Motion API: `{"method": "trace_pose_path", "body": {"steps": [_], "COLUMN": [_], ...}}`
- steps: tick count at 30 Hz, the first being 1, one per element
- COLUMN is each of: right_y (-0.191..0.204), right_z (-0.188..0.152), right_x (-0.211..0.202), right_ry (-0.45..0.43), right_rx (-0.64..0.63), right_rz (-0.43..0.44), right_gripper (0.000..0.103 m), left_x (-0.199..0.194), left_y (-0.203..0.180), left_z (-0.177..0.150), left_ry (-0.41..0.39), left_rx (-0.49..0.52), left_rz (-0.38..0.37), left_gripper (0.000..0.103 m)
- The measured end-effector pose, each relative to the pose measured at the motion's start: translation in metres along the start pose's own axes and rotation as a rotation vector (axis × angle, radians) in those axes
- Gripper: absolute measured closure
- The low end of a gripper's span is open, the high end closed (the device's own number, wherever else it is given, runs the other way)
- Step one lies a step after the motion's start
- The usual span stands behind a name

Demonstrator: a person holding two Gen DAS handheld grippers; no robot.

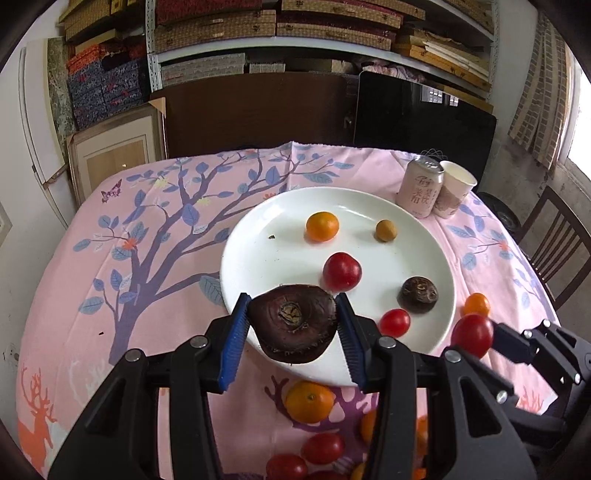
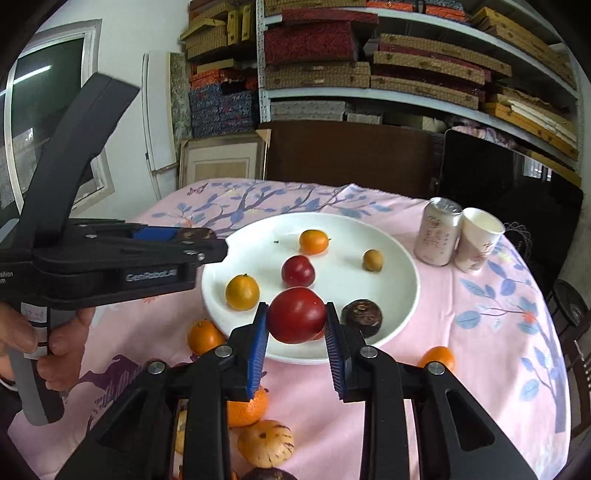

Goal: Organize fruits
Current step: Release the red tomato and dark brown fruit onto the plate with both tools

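Blue ribbed fingers (image 1: 236,332) of the left gripper (image 1: 291,328) are clamping a large dark brown water chestnut (image 1: 293,326), flattish and rough-skinned, over the near rim of the white plate (image 1: 258,258). On the glossy round plate are lying an orange kumquat (image 1: 322,226), a small tan longan (image 1: 386,230), a smooth red fruit (image 1: 341,271), a smaller dark chestnut (image 1: 419,294) and a red cherry tomato (image 1: 394,322). At the right edge the right gripper (image 1: 480,338) is carrying a red tomato (image 1: 472,334). The bench is wearing a pink cloth (image 1: 147,258) printed with a purple tree, blue leaves and an orange deer. A pink drink can (image 1: 420,188) and a paper cup (image 1: 453,188) are standing just beside each other past the plate. More oranges (image 1: 309,401) and tomatoes are resting on the cloth near the camera. Shelves (image 1: 280,33) of flat woven boxes are filling the back wall.

From the right wrist, the fingers (image 2: 258,350) are squeezing the shiny round tomato (image 2: 296,319) above the plate's near rim (image 2: 399,314). The left gripper (image 2: 195,240) is reaching in from the left, the dark chestnut barely showing at its tip. A ribbed yellow fruit (image 2: 265,445) is sitting on the cloth below.
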State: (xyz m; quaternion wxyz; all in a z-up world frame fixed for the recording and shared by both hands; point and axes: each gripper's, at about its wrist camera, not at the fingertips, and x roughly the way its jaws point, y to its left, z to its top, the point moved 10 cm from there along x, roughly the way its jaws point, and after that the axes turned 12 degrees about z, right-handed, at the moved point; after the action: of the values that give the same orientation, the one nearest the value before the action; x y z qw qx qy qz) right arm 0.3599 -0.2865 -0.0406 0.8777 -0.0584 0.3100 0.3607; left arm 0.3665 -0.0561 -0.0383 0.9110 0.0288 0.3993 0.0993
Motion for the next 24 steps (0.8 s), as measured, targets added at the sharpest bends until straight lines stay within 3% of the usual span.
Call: {"method": "trace_pose_path", "body": {"steps": [7, 8, 9, 11, 17, 24], "right_y": [0.006, 0.007, 0.007, 0.007, 0.004, -0.012], "right_z": [-0.014, -0.015, -0.016, -0.016, -0.019, -0.042], "right_x": [0.049, 0.052, 0.053, 0.055, 0.028, -0.022], "right_ry": [0.111, 0.122, 0.127, 0.124, 0.098, 0.074], "right_rx": [-0.023, -0.026, -0.03, -0.035, 0.028, 0.111], "right_rz": [0.025, 0.029, 0.025, 0.015, 0.027, -0.001], "right_gripper": [0.072, 0.072, 0.071, 0.055, 0.055, 0.054], "left_x": [0.053, 0.056, 0.058, 0.054, 0.025, -0.019], "left_y": [-0.002, 0.0, 0.002, 0.008, 0.021, 0.04], "left_z": [-0.002, -0.002, -0.002, 0.001, -0.007, -0.039], "left_ry": [0.061, 0.065, 0.067, 0.042, 0.035, 0.024], "left_rx": [-0.007, -0.022, -0.038, -0.066, -0.072, -0.105], "left_rz": [0.02, 0.022, 0.029, 0.057, 0.05, 0.037], "left_gripper": [0.057, 0.052, 0.034, 0.022, 0.02, 0.017]}}
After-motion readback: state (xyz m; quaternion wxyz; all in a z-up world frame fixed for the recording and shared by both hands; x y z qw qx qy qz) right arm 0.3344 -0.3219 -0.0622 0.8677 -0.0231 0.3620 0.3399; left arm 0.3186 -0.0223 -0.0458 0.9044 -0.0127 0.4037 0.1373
